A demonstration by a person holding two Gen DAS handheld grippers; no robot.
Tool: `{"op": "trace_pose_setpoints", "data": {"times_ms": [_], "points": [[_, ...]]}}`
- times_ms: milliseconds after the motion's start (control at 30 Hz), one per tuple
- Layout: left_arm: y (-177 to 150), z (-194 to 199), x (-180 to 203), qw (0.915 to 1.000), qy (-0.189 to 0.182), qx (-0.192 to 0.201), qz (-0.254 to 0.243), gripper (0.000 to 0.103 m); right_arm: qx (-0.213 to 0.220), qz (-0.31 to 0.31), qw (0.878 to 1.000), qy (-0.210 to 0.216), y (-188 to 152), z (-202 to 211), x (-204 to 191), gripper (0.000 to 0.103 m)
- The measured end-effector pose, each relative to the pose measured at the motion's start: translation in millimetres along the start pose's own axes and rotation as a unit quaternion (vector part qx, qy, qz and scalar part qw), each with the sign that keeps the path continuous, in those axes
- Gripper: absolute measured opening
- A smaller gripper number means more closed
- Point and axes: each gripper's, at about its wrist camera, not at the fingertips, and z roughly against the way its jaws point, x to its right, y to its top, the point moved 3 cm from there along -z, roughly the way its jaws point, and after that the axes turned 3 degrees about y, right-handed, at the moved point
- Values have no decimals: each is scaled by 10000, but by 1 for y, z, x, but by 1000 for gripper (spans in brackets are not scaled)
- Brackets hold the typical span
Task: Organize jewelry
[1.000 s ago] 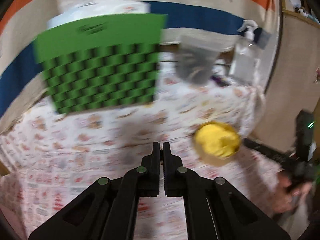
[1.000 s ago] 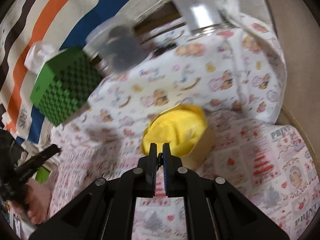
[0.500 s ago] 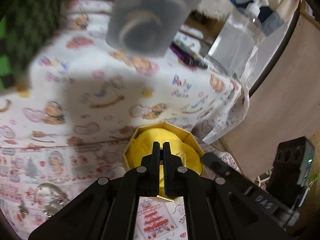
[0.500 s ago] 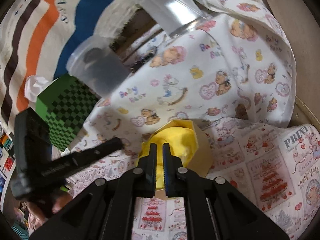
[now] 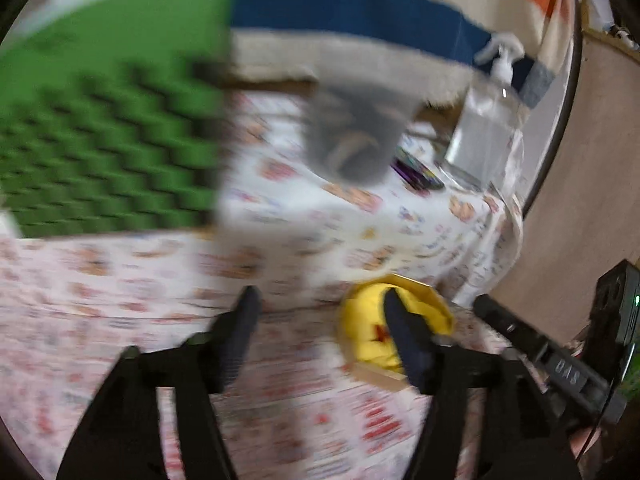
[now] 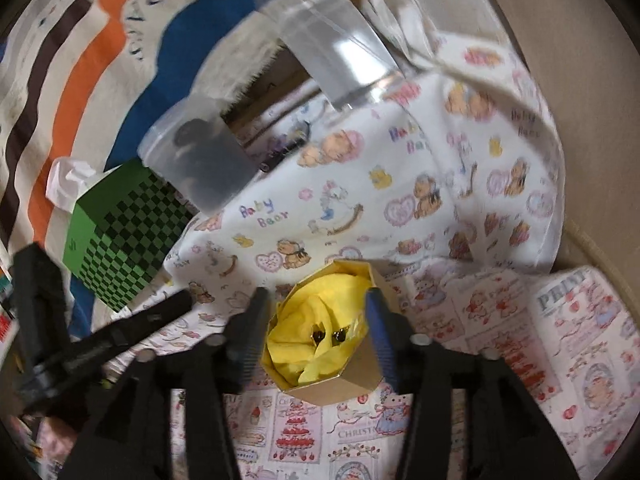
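R gripper (image 6: 316,320) is spread wide, nothing held, fingers straddling the small gold box (image 6: 340,380) w/ yellow lining (image 6: 316,344). Box sits dead ahead, right btwn the tips, so R is nearer by far. Two small dark-and-gold bits (image 6: 328,335) lie in the lining, prob. earrings; too small to be sure. They sit side by side, across the fingers' line.

L gripper (image 5: 320,320) also wide open and empty. In L view the box (image 5: 394,320) is off to its right, behind the right finger; view badly blurred.

Surface: soft printed cloth (image 6: 500,340), wrinkled, so box may slide if nudged.

Further back: green checked box (image 6: 120,240), grey plastic tub (image 6: 200,160), clear pump bottle (image 5: 488,120), then striped fabric (image 6: 100,40) behind. Room around the box looks enough for both tools.
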Motion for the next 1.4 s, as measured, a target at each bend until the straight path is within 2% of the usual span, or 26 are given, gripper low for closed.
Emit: {"op": "trace_pose_setpoints", "data": {"times_ms": [67, 133, 167, 233, 300, 467, 533, 633, 767, 933, 1067, 1167, 1400], "points": [[-5, 21, -14, 9990, 402, 201, -88, 85, 28, 127, 9999, 9, 0, 3, -7, 59], [-10, 37, -28, 9937, 1065, 250, -257, 87, -6, 238, 9997, 86, -2, 4, -15, 62], [-14, 42, -31, 9905, 1275, 328, -396, 89, -45, 310, 9994, 127, -4, 4, -21, 64], [-23, 49, -40, 9878, 1401, 393, -563, 93, -92, 433, 9989, 167, -8, 6, -28, 67], [-32, 50, -52, 9860, 1560, 362, -466, 95, -136, 604, 9979, 197, -15, 6, -38, 69], [-51, 38, -80, 9898, 1421, 35, -115, 95, -411, 749, 9960, 280, -33, 4, -53, 70], [-58, 35, -92, 9887, 1498, 5, 34, 95, -413, 823, 9954, 283, -36, 4, -57, 70], [-65, 28, -96, 9891, 1443, -288, -111, 95, -395, 896, 9950, 196, -39, 4, -61, 73], [-72, 21, -100, 9872, 1533, -421, -118, 94, -517, 951, 9940, 131, -44, -3, -64, 73], [-78, 4, -111, 9884, 1348, -701, -27, 78, -630, 1137, 9915, -87, -50, -10, -66, 74], [-86, -10, -122, 9864, 1267, -1028, 181, 57, -648, 1020, 9926, -141, -49, -11, -60, 75], [-91, -18, -125, 9853, 1159, -1225, 275, 51, -666, 972, 9928, -204, -48, -12, -57, 75], [-98, -29, -130, 9830, 1071, -1430, 419, 28, -700, 970, 9924, -290, -48, -15, -55, 75]]}}
